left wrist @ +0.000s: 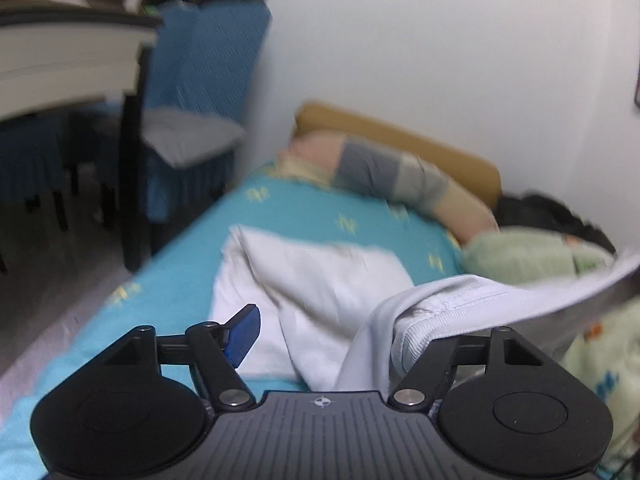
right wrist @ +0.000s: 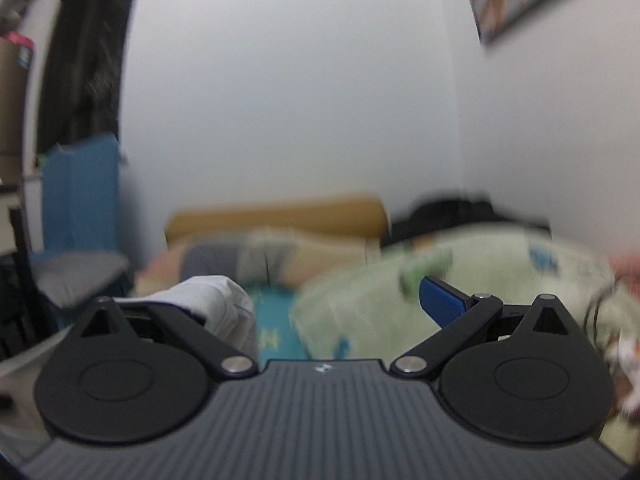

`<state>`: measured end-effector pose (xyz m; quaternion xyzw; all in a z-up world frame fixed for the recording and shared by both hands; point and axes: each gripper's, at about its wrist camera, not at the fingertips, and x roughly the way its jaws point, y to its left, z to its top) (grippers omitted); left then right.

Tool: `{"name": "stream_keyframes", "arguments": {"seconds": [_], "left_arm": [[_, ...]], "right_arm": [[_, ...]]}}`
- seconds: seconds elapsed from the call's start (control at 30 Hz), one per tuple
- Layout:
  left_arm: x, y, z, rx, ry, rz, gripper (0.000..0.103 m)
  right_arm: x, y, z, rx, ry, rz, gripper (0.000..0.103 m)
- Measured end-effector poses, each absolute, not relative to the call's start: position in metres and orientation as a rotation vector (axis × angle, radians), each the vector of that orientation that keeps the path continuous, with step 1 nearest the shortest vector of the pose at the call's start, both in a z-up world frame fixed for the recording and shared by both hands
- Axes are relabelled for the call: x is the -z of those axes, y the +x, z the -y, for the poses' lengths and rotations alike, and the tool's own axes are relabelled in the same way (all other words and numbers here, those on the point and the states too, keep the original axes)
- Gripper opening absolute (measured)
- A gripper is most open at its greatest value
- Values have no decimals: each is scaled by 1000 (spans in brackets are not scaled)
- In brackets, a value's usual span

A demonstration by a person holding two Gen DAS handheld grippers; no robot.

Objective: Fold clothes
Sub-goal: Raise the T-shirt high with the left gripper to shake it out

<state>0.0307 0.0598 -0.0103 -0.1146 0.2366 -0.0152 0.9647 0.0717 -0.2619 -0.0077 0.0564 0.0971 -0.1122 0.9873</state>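
A white garment lies crumpled on the teal bedsheet. My left gripper is open; its left blue pad shows, and the garment's ribbed hem drapes over the right finger and hides it. The cloth stretches off to the right edge. In the right wrist view my right gripper is open; its right blue pad shows, and white cloth covers the left finger. Both views are motion-blurred.
A light green patterned blanket lies at the right of the bed, also in the right wrist view. A striped pillow rests against the tan headboard. A blue-draped chair and a dark table stand left of the bed.
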Motion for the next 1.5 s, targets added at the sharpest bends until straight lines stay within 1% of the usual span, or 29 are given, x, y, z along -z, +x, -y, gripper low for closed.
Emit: {"name": "stream_keyframes", "arguments": {"seconds": [0.1,0.2,0.27,0.33,0.47,0.6,0.77,0.87,1.0,1.07,1.17,1.3,1.5], "left_arm": [[-8,22,-66,6,-236,-401,71],[-29,12,-70,-6,-221,-334,71],[-47,4,-71,-8,-192,-295,71],[-72,-4,-75,-8,-206,-252,71],[-141,-21,-83,14,-238,-133,71],[-241,-49,-89,54,-299,37,71],[-372,-103,-95,105,-276,241,71],[-430,-137,-96,123,-239,333,76],[-484,-162,-98,154,-234,363,78],[-492,-166,-101,176,-238,351,81],[-486,-169,-104,206,-242,328,85],[-443,-147,-114,237,-252,290,87],[-352,-79,-119,252,-219,194,88]], "right_arm": [[37,91,259,192,167,-355,103],[70,99,242,192,116,-529,103],[63,85,239,199,151,-509,103],[30,67,239,213,160,-416,103],[-68,30,231,239,27,-169,103],[-181,-7,226,222,12,37,103],[-313,-61,223,167,35,200,103],[-373,-101,220,142,31,297,103],[-428,-149,215,127,-25,395,103],[-440,-162,213,126,-52,409,103],[-433,-163,216,125,-65,388,103],[-395,-138,223,105,-65,290,103],[-309,-79,218,101,-78,129,103]]}}
